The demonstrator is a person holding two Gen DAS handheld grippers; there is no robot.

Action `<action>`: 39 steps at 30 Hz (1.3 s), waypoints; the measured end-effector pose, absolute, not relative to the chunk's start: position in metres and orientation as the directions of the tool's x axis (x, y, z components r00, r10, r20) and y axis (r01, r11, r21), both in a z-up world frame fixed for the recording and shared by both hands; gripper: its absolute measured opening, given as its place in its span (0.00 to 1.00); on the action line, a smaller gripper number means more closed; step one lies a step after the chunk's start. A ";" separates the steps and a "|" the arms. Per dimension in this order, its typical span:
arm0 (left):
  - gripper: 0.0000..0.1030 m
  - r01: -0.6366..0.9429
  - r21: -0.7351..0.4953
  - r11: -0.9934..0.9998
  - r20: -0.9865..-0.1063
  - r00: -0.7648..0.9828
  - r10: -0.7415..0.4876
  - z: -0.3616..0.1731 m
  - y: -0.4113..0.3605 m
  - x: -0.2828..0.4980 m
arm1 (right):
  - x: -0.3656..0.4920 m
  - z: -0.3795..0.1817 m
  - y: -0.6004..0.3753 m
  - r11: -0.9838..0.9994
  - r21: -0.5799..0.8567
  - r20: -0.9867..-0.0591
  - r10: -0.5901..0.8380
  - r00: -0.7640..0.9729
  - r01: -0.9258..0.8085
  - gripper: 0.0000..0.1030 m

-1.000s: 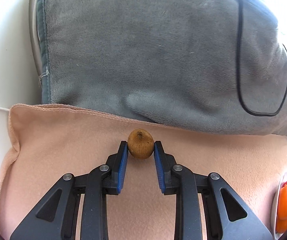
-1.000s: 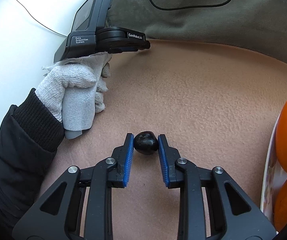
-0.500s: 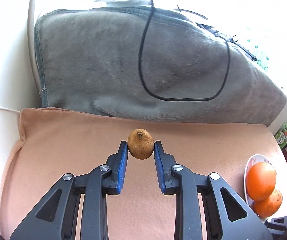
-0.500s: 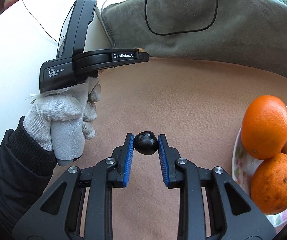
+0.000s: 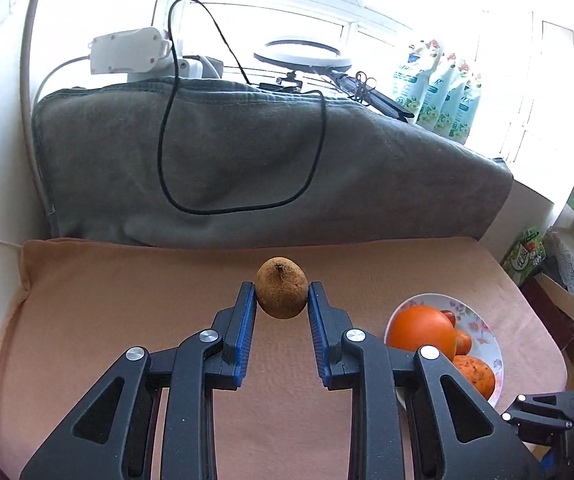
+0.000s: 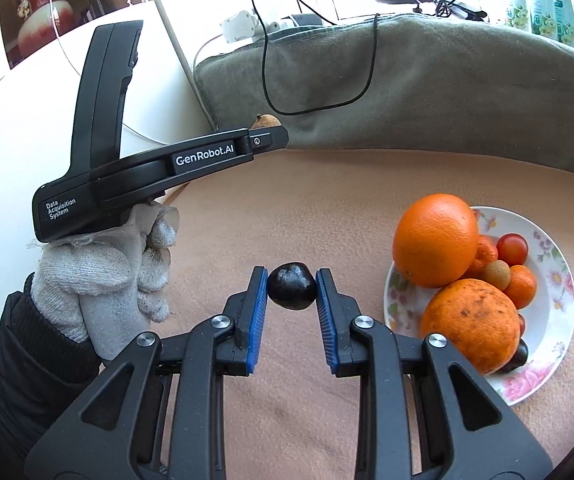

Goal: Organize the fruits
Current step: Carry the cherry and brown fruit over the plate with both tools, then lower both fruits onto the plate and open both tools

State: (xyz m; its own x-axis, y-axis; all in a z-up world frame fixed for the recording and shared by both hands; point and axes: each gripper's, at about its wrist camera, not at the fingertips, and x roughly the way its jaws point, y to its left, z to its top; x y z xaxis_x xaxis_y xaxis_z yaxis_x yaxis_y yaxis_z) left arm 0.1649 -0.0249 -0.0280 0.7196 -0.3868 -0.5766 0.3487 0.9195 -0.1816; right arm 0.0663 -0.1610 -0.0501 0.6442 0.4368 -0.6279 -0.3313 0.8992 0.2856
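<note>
The left gripper (image 5: 281, 300) clamps a brown kiwi-like fruit (image 5: 281, 293), the right gripper (image 6: 291, 286) a dark plum (image 6: 291, 285), both held above the peach blanket (image 6: 287, 200). To finish well, carry each over the floral plate (image 6: 555, 320), lowering into free gaps beside the oranges (image 6: 435, 236) before easing the jaws apart.

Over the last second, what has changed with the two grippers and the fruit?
Both grippers have lifted off the peach cloth and pulled back, bringing the floral plate of oranges into fuller view. The left gripper still clamps the small brown fruit; the right gripper still clamps the dark round fruit. Nothing was released; the plate stayed put.
</note>
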 end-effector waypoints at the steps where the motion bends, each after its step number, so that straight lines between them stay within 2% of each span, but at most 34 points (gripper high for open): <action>1: 0.24 0.357 -0.179 0.917 -0.573 0.720 -0.392 -0.025 -0.029 0.162 | 0.065 -0.048 -0.164 0.901 0.287 -0.625 0.433 0.650 -0.325 0.25; 9: 0.24 0.448 -0.183 0.875 -0.561 0.684 -0.467 -0.017 -0.066 0.139 | 0.041 -0.034 -0.211 0.920 0.287 -0.596 0.389 0.703 -0.266 0.25; 19: 0.24 0.552 -0.197 0.810 -0.563 0.613 -0.554 -0.017 -0.117 0.123 | 0.043 -0.036 -0.287 0.952 0.282 -0.614 0.272 0.741 -0.117 0.25; 27: 0.24 0.598 -0.179 0.782 -0.593 0.568 -0.570 -0.024 -0.149 0.122 | 0.063 -0.051 -0.317 0.961 0.271 -0.643 0.219 0.734 -0.049 0.25; 39: 0.24 0.620 -0.163 0.767 -0.615 0.544 -0.570 -0.030 -0.173 0.124 | 0.072 -0.070 -0.323 0.959 0.281 -0.669 0.230 0.707 -0.045 0.25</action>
State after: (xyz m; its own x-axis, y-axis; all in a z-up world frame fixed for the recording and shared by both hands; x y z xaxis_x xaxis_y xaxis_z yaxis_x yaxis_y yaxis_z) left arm 0.1241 -0.1726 -0.0302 0.5443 -0.5703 -0.6152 0.6202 0.7674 -0.1627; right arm 0.0718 -0.3225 -0.0698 0.7073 0.2295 -0.6686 -0.0452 0.9586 0.2812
